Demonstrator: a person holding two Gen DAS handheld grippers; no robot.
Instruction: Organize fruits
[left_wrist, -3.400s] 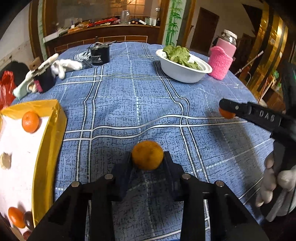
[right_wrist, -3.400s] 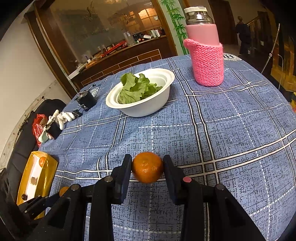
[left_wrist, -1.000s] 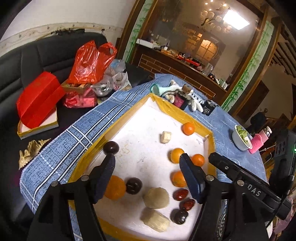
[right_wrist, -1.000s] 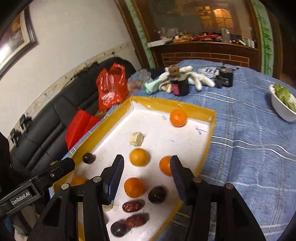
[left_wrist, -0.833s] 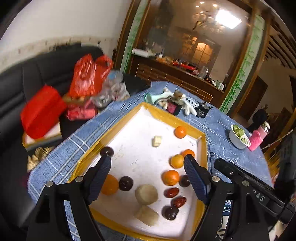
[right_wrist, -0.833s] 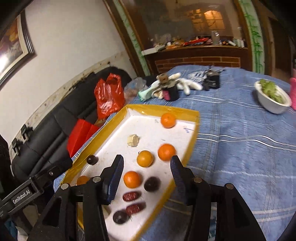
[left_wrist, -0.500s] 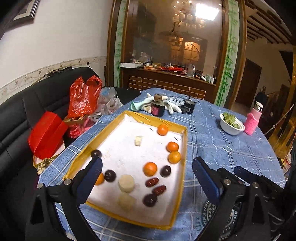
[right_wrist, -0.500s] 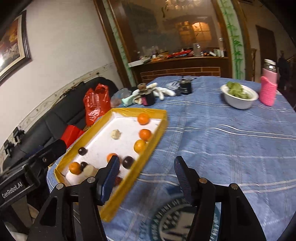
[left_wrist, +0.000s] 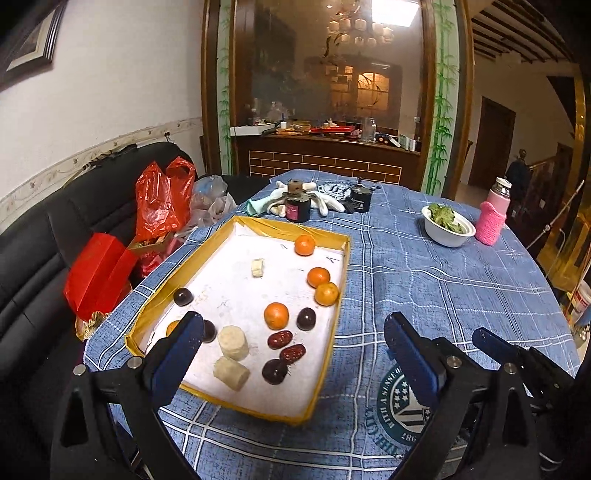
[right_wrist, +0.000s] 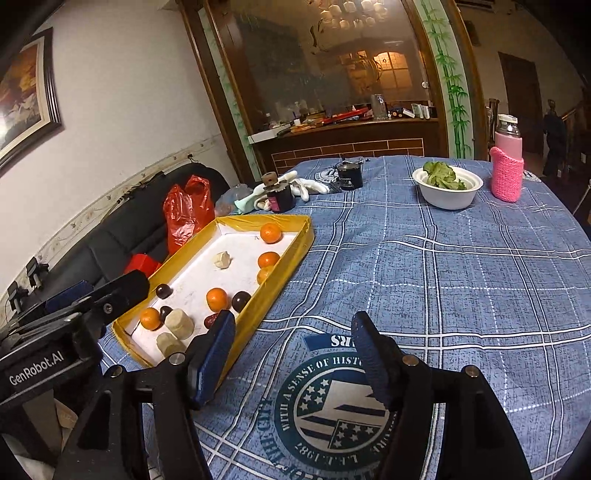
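Note:
A yellow-rimmed white tray (left_wrist: 343, 266) (right_wrist: 291, 254) sits on the blue checked tablecloth. It holds several oranges, such as one orange (left_wrist: 276, 315) (right_wrist: 217, 299) near the middle, dark round fruits, red dates (left_wrist: 279, 339) and pale cut chunks (left_wrist: 233, 342). My left gripper (left_wrist: 293, 332) hangs wide open above the tray's near end, holding nothing. My right gripper (right_wrist: 293, 330) is over the cloth to the right of the tray; its jaws are opening with nothing between them. The left gripper's body (right_wrist: 74, 314) shows at the left of the right wrist view.
A white bowl of greens (left_wrist: 448, 226) (right_wrist: 447, 186) and a pink-sleeved bottle (left_wrist: 493, 214) (right_wrist: 508, 164) stand at the far right. White gloves, a dark jar (left_wrist: 297, 203) and a black cup (left_wrist: 360, 201) lie beyond the tray. A black sofa with red bags (left_wrist: 162, 199) is at the left.
Both grippers have pulled back and up from the tray, so it now looks smaller and farther. Their jaws have spread wider. Two more oranges lie in the tray than 3.4 s ago.

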